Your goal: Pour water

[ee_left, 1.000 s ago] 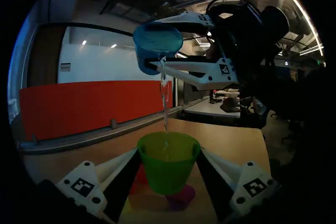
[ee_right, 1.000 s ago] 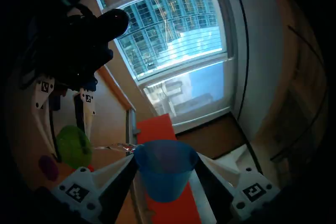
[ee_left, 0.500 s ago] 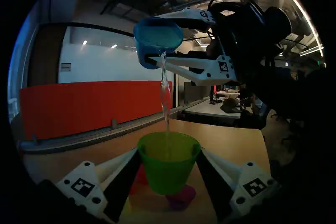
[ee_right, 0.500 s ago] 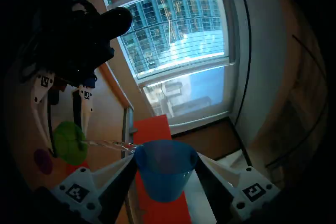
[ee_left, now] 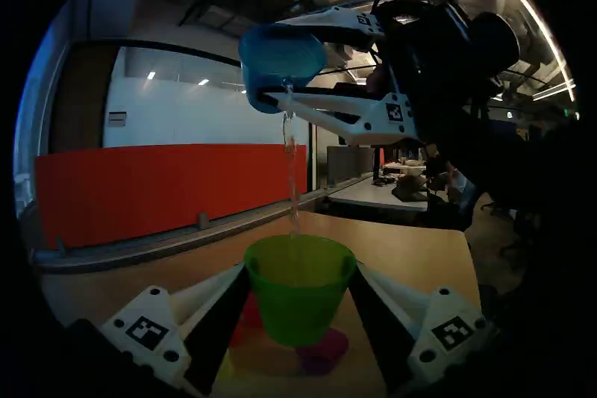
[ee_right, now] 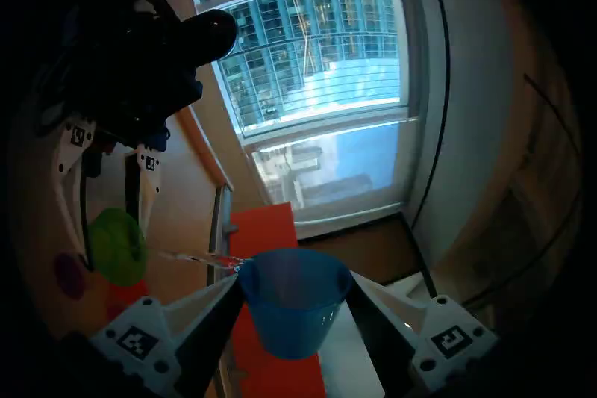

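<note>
Dim office. Red wall panel [ee_left: 149, 189] left centre, white wall [ee_left: 179, 118] above. Light strip [ee_left: 526, 10] upper right. Wooden surface [ee_left: 418, 249] lower centre. Big window [ee_right: 328, 92] upper centre, towers outside.

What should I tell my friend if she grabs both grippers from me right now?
Left gripper: jaws shut on the green cup, held upright over the table.
Right gripper: jaws shut on the blue cup, tipped above the green cup.
Done: pouring is under way; a thin stream of water falls from the blue cup into the green cup.
Left: probably finish the pour, then tip the blue cup back upright. Keep the green cup steady under the stream. How full it is cannot be told.
</note>
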`<state>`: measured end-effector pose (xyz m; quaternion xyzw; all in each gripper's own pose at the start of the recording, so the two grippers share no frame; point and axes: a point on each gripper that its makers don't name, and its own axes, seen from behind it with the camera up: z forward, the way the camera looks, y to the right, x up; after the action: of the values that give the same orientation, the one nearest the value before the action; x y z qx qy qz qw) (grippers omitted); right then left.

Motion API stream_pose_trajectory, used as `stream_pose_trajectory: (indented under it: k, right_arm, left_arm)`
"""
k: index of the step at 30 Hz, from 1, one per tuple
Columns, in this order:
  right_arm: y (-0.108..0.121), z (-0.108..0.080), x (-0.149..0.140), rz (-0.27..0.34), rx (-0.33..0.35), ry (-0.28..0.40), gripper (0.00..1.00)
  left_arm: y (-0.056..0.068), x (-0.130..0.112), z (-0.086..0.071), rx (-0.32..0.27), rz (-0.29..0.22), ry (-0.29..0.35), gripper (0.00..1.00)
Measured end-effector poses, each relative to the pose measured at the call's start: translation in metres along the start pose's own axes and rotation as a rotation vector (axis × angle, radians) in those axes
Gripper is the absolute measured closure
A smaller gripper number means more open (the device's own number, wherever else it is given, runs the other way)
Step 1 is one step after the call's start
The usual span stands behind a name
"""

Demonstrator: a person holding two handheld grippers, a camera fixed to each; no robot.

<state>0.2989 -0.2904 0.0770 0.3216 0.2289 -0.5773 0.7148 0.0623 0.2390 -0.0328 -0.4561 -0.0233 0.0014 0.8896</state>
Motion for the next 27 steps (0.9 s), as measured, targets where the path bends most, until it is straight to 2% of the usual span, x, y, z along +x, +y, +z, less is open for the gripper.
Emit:
stream_pose_trajectory:
  k: [27]
  right_arm:
    - [0.013,0.002,-0.001,-0.122,-0.023,-0.009,0.08]
  left_arm:
    - [0.002,0.004,0.002,0.001,0.004,0.002,0.14]
